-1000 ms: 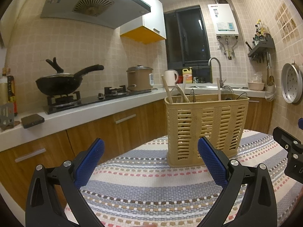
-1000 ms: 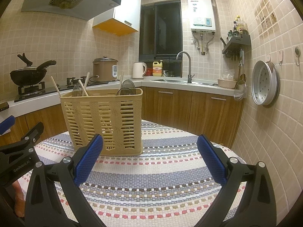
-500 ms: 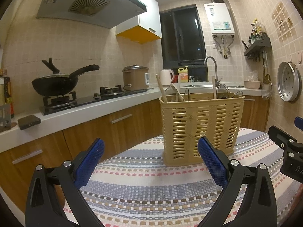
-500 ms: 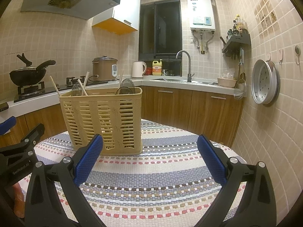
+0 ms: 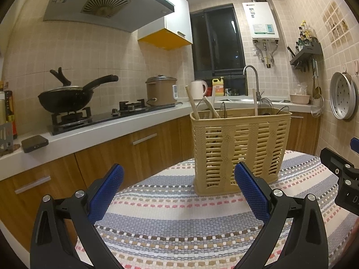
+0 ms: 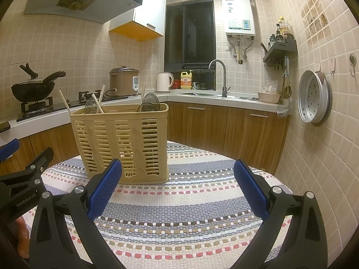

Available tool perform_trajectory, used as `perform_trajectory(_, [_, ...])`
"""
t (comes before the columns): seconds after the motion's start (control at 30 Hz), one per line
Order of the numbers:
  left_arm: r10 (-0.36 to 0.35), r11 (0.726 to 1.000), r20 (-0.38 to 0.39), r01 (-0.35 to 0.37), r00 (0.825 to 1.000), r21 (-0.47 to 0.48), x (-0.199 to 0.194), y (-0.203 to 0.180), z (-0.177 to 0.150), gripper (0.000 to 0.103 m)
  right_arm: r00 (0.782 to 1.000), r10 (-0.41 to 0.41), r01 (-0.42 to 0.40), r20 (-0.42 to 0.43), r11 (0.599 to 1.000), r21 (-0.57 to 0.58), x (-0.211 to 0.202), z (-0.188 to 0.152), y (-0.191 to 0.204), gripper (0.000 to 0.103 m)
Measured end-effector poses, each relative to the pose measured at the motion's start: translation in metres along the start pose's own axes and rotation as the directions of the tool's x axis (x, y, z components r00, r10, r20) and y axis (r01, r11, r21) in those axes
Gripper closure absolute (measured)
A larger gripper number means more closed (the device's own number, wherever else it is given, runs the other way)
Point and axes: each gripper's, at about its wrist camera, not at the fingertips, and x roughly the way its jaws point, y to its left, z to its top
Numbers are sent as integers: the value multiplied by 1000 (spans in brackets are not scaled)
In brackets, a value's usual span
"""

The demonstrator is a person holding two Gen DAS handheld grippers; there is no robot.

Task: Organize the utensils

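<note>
My left gripper (image 5: 178,187) is released, blue pads spread wide with nothing between them; my right gripper (image 6: 178,186) is just as wide and empty. Both hover over the striped woven tablecloth (image 6: 179,213). From the left, the tan slatted utensil basket (image 5: 240,148) stands upright on the cloth at one o'clock; from the right it sits at eleven o'clock. Wooden chopsticks (image 6: 65,102) and dark ladle heads (image 6: 151,99) poke above its rim. A black wok (image 5: 65,97) rests on the stove at ten o'clock.
</note>
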Motion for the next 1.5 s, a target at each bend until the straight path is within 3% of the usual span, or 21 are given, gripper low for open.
perform_trajectory(1.5, [-10,1000,-13,10,1000,-26,3,7,1,7,1000,3,-3,-4,1000,-3,2,0,1,8])
